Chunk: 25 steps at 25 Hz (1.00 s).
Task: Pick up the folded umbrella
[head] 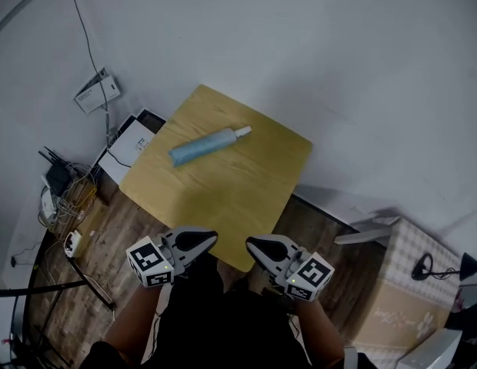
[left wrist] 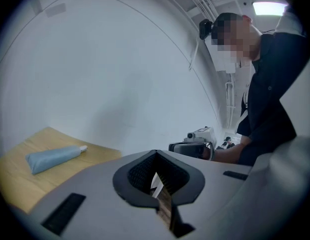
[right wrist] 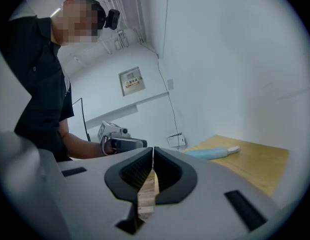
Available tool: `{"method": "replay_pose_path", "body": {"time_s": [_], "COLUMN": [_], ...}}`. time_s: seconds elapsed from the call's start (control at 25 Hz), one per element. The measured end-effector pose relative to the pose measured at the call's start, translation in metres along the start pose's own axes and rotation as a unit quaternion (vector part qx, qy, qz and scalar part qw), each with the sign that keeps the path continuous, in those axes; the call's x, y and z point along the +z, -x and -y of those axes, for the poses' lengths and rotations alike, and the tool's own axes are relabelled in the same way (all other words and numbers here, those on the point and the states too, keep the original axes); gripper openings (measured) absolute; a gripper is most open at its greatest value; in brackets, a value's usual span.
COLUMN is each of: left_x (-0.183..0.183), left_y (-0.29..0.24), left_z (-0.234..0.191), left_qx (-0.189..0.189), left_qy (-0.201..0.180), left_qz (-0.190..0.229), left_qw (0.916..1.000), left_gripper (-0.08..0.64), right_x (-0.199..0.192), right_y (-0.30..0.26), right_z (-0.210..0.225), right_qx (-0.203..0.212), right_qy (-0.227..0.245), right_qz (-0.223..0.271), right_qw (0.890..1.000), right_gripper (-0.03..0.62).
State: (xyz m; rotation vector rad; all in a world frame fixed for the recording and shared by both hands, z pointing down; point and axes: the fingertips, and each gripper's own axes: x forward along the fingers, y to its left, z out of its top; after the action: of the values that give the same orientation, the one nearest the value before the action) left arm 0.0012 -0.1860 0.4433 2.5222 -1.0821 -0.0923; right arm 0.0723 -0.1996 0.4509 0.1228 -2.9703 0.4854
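Umbrella [head: 208, 145], pale blue and white-tipped, lay folded on the table [head: 223, 198]. Left gripper [head: 211, 238] and right gripper [head: 251, 242], at the table's near corner, had jaws together, empty. Only the head view showed a cardboard box [head: 388, 317].

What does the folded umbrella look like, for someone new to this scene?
Find the square light-wood table by the white wall, in the middle of the head view. On its far half lies the folded umbrella, a slim light-blue tube with a white handle tip. It is the only thing on the tabletop; the white box sits on the floor beside the table.
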Motion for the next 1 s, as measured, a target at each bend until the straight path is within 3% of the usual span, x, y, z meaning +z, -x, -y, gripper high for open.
{"method": "replay_pose_path", "body": {"time_s": [0.32, 0.52, 0.8, 1.0], "left_x": [0.035, 0.042, 0.007, -0.017], "left_y": [0.006, 0.008, 0.002, -0.016], "left_z": [-0.099, -0.153, -0.208, -0.232], "left_qx": [-0.022, -0.029, -0.028, 0.017], "left_qy": [0.014, 0.02, 0.042, 0.036], "left_qz": [0.012, 0.002, -0.041, -0.078], "left_qw": [0.9996, 0.9994, 0.9979, 0.9962], "left_gripper": [0.011, 0.011, 0.011, 0.011], "right_x": [0.041, 0.046, 0.029, 0.006], "right_y": [-0.068, -0.105, -0.149, -0.15], "right_z": [0.066, 0.095, 0.122, 0.138], "right_qx": [-0.069, -0.107, -0.116, -0.095], "right_qy": [0.003, 0.0, -0.018, -0.026], "right_qz": [-0.025, -0.051, -0.074, -0.093], "right_qw": [0.997, 0.993, 0.99, 0.991], "right_gripper": [0.021, 0.021, 0.021, 0.021]}}
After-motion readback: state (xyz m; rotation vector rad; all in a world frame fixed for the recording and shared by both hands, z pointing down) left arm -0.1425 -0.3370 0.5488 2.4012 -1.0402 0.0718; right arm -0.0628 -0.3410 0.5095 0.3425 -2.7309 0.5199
